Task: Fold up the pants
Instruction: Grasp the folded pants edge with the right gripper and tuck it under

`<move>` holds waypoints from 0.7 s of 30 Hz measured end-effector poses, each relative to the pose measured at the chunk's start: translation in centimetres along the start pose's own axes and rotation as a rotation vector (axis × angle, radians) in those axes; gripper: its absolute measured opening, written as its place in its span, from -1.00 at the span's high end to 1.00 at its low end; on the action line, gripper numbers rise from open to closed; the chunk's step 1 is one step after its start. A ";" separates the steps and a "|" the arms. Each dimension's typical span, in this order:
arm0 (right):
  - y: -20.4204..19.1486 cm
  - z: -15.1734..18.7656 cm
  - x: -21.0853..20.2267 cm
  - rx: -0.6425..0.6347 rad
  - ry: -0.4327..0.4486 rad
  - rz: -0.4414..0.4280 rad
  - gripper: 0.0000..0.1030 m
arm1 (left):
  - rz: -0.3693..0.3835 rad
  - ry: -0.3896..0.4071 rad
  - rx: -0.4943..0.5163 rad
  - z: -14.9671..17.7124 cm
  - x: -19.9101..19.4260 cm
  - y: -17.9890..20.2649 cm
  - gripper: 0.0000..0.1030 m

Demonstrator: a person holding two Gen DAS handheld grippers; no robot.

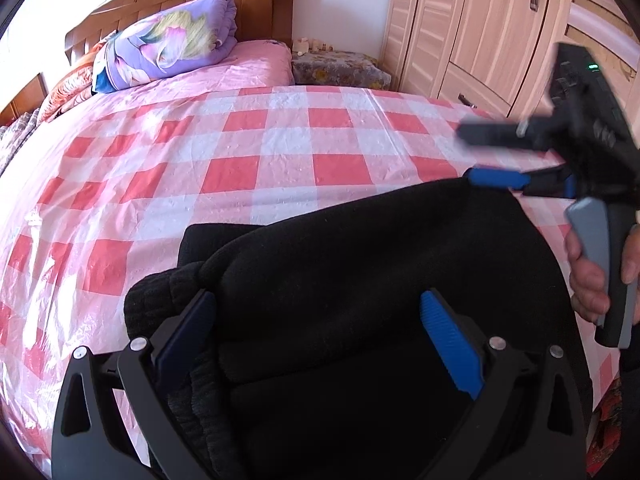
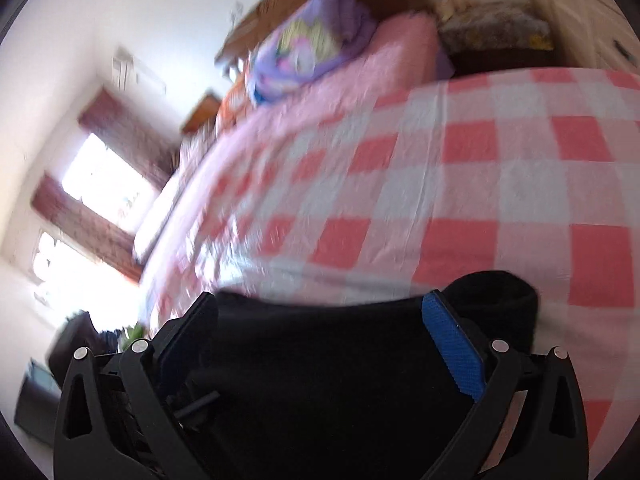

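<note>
The pants are plain black. The sheet over the bed is checked in red, pink and white. The rolled quilt is purple with a pale floral print. Both tools, left and right, are black with blue pads.

We see bright daylight. In the right wrist view the window at far left is blown out white and everything smears with motion blur. The left wrist view is sharp, except the blurred right tool. Fisheye bending darkens both frames' corners.
</note>
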State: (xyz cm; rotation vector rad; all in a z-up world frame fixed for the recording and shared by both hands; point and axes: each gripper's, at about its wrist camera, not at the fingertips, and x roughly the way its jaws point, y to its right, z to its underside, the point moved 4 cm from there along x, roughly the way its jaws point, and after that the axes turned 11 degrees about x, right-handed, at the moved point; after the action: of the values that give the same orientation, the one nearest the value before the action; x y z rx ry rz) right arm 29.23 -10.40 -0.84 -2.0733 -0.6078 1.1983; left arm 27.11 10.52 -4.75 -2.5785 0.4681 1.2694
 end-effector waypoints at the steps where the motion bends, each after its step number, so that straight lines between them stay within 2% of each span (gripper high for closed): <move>1: -0.2 0.4 -1.0 0.026 0.017 -0.059 -0.92 | 0.001 0.008 -0.002 -0.1 -0.3 0.0 -0.96; 2: -0.6 1.3 -2.4 0.039 0.025 -0.140 -0.92 | 0.010 0.027 -0.012 -0.3 -1.1 -0.1 -0.96; 4: -1.1 2.8 -3.6 0.000 0.019 -0.155 -0.92 | -0.005 0.044 -0.012 -0.6 -2.5 -0.2 -0.96; 7: -1.7 6.0 -3.2 -0.152 -0.038 -0.040 -0.92 | -0.073 0.044 0.012 -0.7 -2.4 -0.6 -0.97; 8: -1.0 6.3 -2.1 -0.169 -0.056 0.021 -0.92 | -0.082 0.015 0.012 -0.5 -1.4 -0.9 -0.97; 10: 0.7 6.7 0.0 -0.126 -0.091 0.050 -0.92 | -0.081 -0.082 -0.002 -0.1 1.3 -1.4 -0.97; 14: 2.1 5.5 -0.2 -0.029 -0.072 -0.023 -0.92 | -0.113 -0.124 0.010 -0.4 1.5 -1.4 -0.97; 17: 0.8 6.1 -2.6 -0.031 -0.015 -0.028 -0.92 | -0.127 -0.077 0.008 -0.4 -0.2 -1.1 -0.97; 21: -1.3 9.5 -6.5 -0.102 0.024 -0.127 -0.92 | -0.091 -0.008 0.028 -2.5 -2.0 -0.3 -0.97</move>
State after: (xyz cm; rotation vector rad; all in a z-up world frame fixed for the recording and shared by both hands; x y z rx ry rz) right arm 17.70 -10.96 0.37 -2.0955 -0.7918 1.0885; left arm 27.84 10.37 -1.62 -2.5399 0.3601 1.2328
